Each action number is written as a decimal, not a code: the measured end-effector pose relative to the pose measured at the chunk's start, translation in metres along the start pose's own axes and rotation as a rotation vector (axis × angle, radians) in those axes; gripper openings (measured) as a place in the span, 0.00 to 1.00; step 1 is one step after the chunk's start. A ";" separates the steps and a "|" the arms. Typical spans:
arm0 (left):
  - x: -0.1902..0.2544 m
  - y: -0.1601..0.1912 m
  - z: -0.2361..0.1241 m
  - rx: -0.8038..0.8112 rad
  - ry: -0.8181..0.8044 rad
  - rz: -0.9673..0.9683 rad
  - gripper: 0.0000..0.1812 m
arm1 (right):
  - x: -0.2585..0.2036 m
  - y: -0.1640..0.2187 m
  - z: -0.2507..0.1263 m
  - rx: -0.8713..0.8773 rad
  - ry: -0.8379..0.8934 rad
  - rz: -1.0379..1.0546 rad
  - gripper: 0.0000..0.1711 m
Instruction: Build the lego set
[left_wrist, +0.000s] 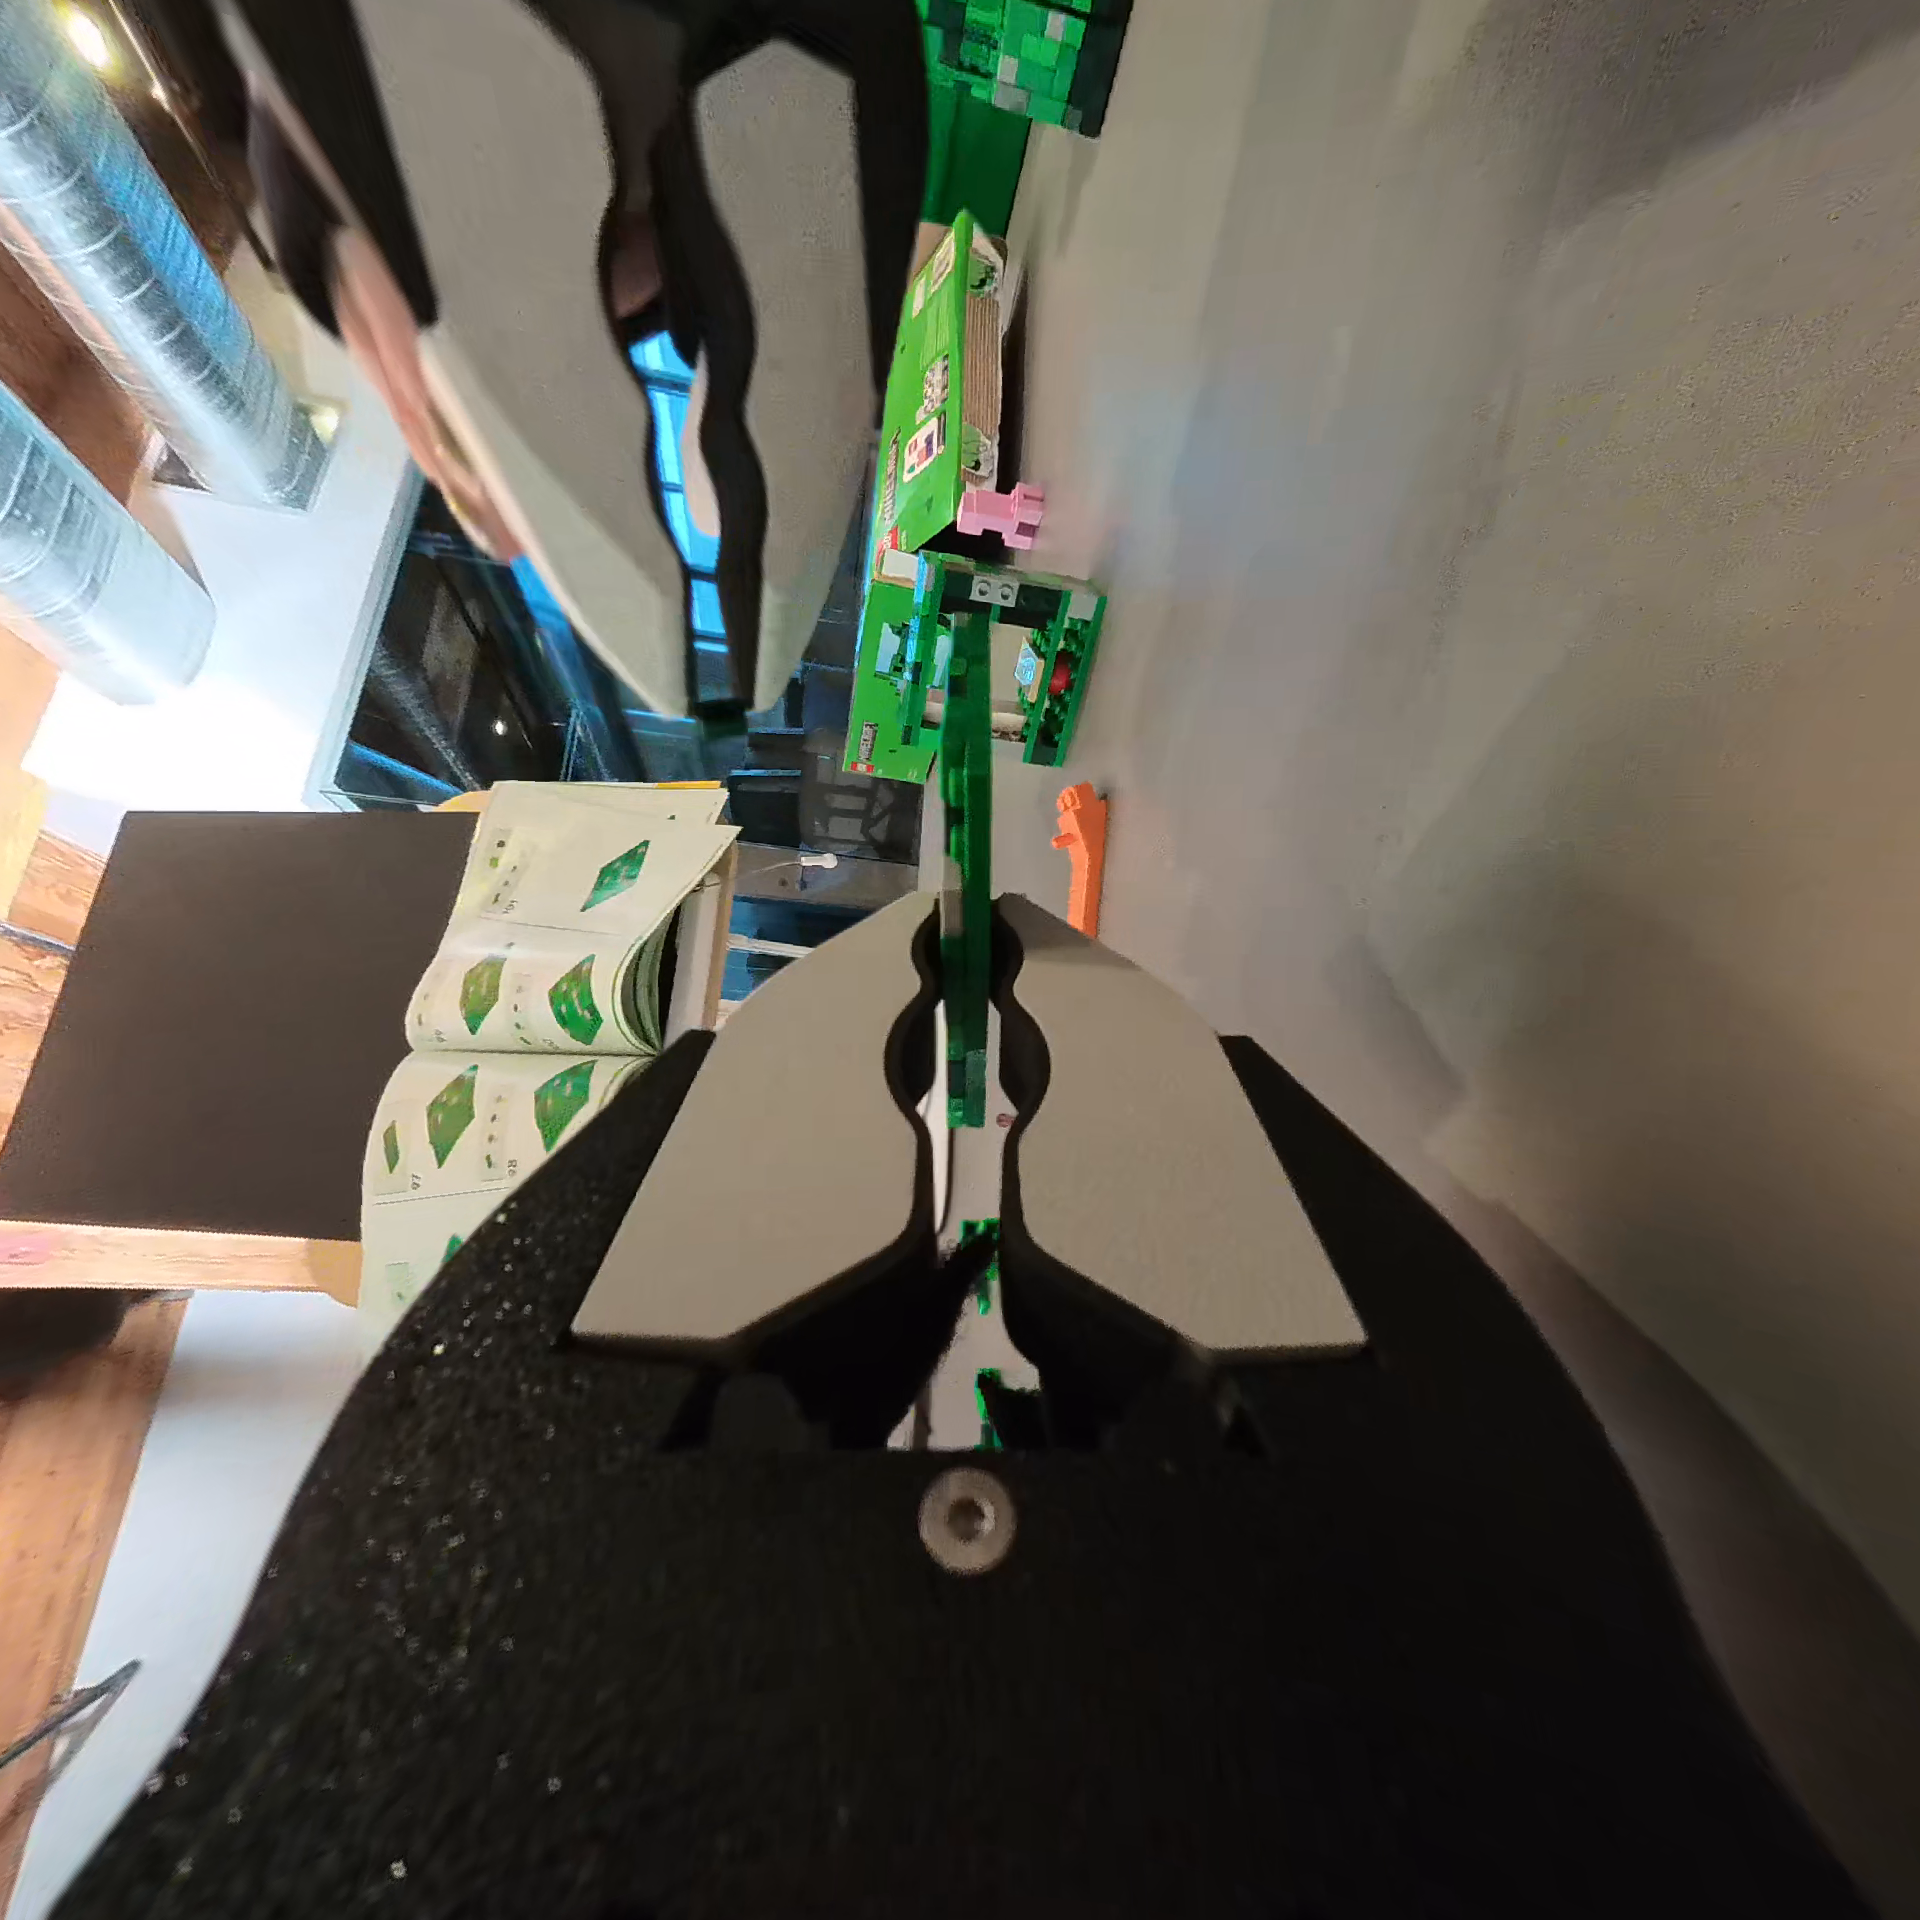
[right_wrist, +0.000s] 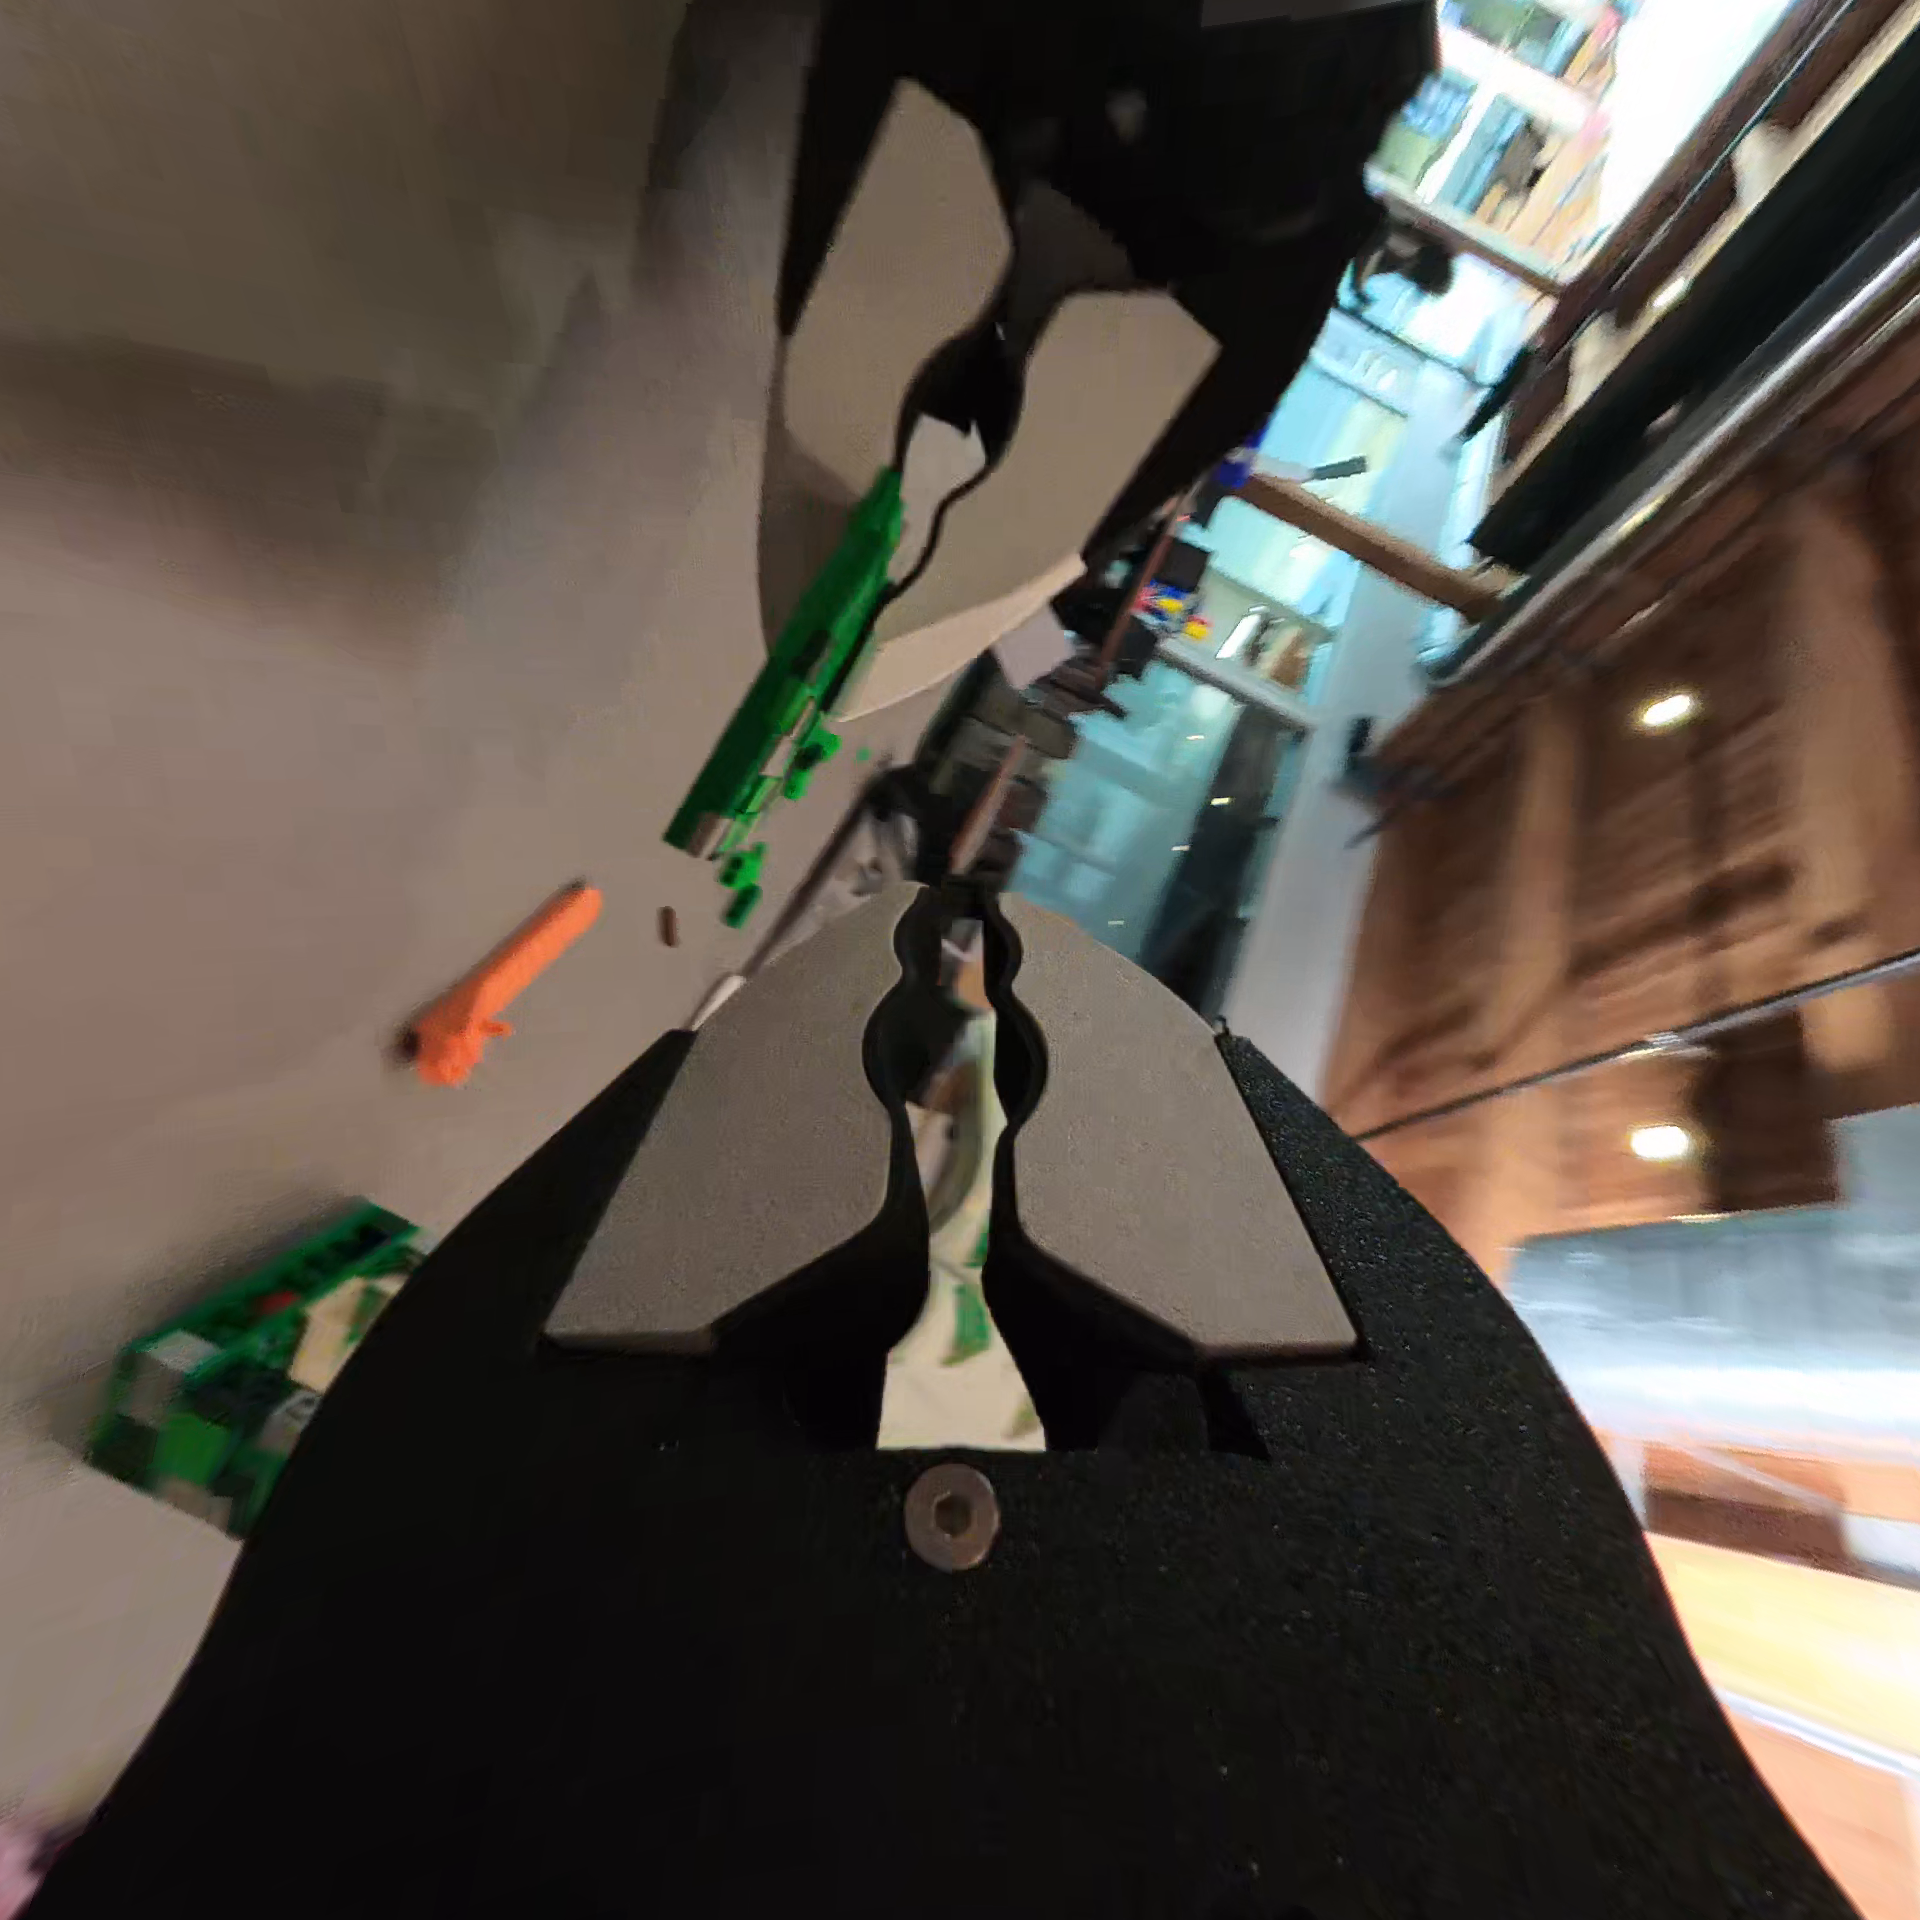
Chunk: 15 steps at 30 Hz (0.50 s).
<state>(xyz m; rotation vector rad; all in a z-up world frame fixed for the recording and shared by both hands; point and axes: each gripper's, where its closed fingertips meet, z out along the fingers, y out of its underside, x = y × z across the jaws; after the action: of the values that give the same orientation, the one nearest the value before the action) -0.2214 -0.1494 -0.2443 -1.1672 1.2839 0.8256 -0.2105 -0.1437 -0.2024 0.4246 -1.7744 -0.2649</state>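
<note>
My left gripper (left_wrist: 971, 914) is shut on a thin green lego plate (left_wrist: 966, 790), held edge-on above the grey table (left_wrist: 1455, 727). In the right wrist view the left gripper (right_wrist: 914, 540) shows at the top with the plate (right_wrist: 821, 665) sticking out of it. My right gripper (right_wrist: 961, 899) has its jaws nearly together on what looks like a small dark green piece at the tips. It also shows in the left wrist view (left_wrist: 722, 707), off the table to the left of the plate.
A partly built green lego model (left_wrist: 997, 655) (right_wrist: 239, 1361), a pink figure (left_wrist: 1003, 514), a green box (left_wrist: 935, 384) and an orange brick separator (left_wrist: 1081, 852) (right_wrist: 509, 977) lie on the table. Loose green pieces (right_wrist: 748, 873) sit near the plate. An open instruction booklet (left_wrist: 540, 987) stands beside the table.
</note>
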 end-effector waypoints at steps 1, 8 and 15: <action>0.000 0.000 0.000 0.001 0.000 -0.005 0.03 | -0.001 -0.003 -0.002 -0.001 0.032 -0.050 0.04; -0.002 -0.007 0.000 0.024 -0.018 0.033 0.03 | -0.006 -0.007 -0.005 0.027 0.100 -0.233 0.04; -0.004 -0.013 -0.001 0.052 -0.039 0.062 0.03 | -0.018 -0.003 0.009 0.045 0.173 -0.621 0.04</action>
<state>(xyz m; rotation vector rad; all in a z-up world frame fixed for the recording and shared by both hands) -0.2099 -0.1535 -0.2382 -1.0697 1.3070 0.8516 -0.2150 -0.1391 -0.2218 0.9999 -1.4427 -0.6038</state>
